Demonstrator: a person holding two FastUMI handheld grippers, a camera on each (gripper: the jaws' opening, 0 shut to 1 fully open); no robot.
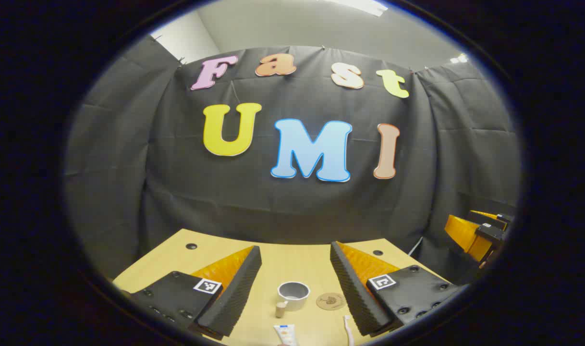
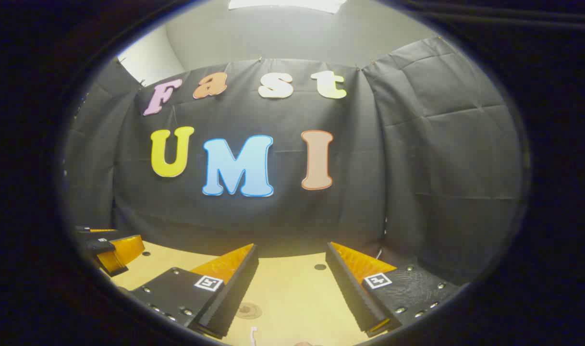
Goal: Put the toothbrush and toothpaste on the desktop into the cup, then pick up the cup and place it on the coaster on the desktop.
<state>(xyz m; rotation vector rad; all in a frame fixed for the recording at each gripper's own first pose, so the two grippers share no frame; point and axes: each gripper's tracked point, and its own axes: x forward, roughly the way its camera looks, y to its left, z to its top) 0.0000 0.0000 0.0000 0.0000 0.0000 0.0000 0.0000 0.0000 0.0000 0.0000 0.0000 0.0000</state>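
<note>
In the left gripper view a small grey cup (image 1: 293, 294) stands upright and empty on the wooden desktop (image 1: 292, 264), with a round brown coaster (image 1: 330, 301) just to its right. Nearer me lie the toothpaste tube (image 1: 285, 334) and the toothbrush (image 1: 347, 329), both cut off by the lower edge. My left gripper (image 1: 295, 247) hangs open above them, holding nothing. In the right gripper view, my right gripper (image 2: 291, 246) is open and empty over the desktop (image 2: 297, 283). The coaster (image 2: 249, 310) and the toothbrush tip (image 2: 253, 335) lie low between its fingers.
A small tan cylinder (image 1: 281, 309) stands against the cup's near left side. The right gripper (image 1: 480, 230) shows at the far right of the left gripper view. The left gripper (image 2: 112, 250) shows at the far left of the right gripper view. Black cloth walls close the desk's far edge.
</note>
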